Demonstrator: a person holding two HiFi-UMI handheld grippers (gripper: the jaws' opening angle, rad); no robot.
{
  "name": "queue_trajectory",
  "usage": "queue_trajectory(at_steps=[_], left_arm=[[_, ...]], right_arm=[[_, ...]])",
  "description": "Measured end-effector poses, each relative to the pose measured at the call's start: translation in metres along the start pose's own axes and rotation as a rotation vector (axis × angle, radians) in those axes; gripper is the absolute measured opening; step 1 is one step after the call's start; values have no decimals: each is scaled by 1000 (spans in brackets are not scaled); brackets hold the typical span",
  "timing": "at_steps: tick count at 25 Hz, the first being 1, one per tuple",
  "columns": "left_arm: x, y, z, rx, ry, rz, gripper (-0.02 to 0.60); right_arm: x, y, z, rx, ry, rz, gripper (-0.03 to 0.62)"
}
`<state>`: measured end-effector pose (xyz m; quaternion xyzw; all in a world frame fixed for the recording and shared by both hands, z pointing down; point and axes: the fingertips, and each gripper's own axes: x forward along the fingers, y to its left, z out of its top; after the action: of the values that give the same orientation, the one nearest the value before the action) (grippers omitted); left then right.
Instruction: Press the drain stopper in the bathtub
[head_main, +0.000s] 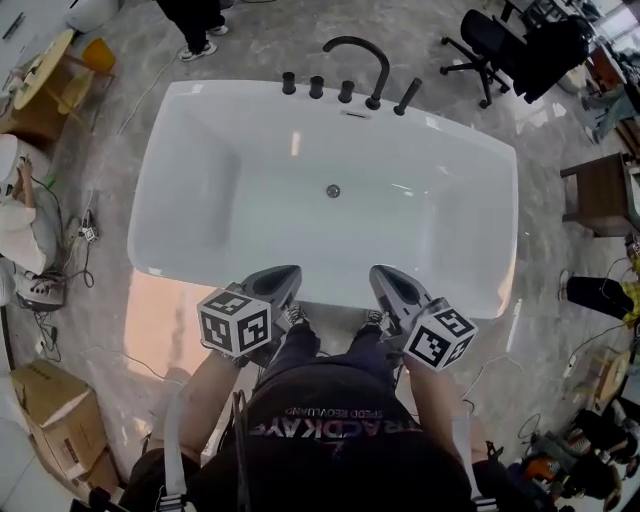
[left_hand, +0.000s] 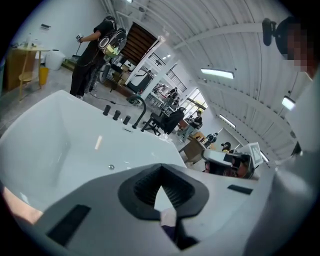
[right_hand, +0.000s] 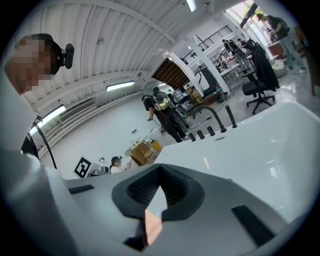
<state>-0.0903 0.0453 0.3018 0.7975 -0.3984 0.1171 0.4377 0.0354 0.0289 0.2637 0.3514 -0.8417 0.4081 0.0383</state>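
A white bathtub (head_main: 200, 170) fills the middle of the head view, empty, with a small round metal drain stopper (head_main: 333, 190) on its floor. The left gripper view shows the stopper (left_hand: 111, 167) too, far ahead of the jaws. My left gripper (head_main: 288, 272) and right gripper (head_main: 383, 272) are held side by side close to my body, above the tub's near rim and well short of the stopper. Both point toward the tub. The left gripper (left_hand: 160, 168) and right gripper (right_hand: 160, 168) are each shut with nothing between the jaws.
A black arched faucet (head_main: 360, 60) and several black knobs stand on the tub's far rim. A person (head_main: 200, 20) stands beyond it. An office chair (head_main: 500, 50), a wooden stool (head_main: 600, 195), a cardboard box (head_main: 50, 410) and floor cables surround the tub.
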Motion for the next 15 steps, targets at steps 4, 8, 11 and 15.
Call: queue_trajectory(at_steps=[4, 8, 11, 15], left_arm=[[3, 5, -2, -4, 13, -9, 2], [5, 1, -7, -18, 18, -9, 3], [10, 2, -16, -30, 23, 15, 3], [24, 3, -24, -74, 27, 48, 3]], right_arm=[[0, 1, -1, -1, -1, -15, 11], [-3, -5, 0, -6, 2, -18, 11], [-7, -14, -4, -3, 20, -15, 11], [-8, -34, -5, 2, 61, -6, 11]])
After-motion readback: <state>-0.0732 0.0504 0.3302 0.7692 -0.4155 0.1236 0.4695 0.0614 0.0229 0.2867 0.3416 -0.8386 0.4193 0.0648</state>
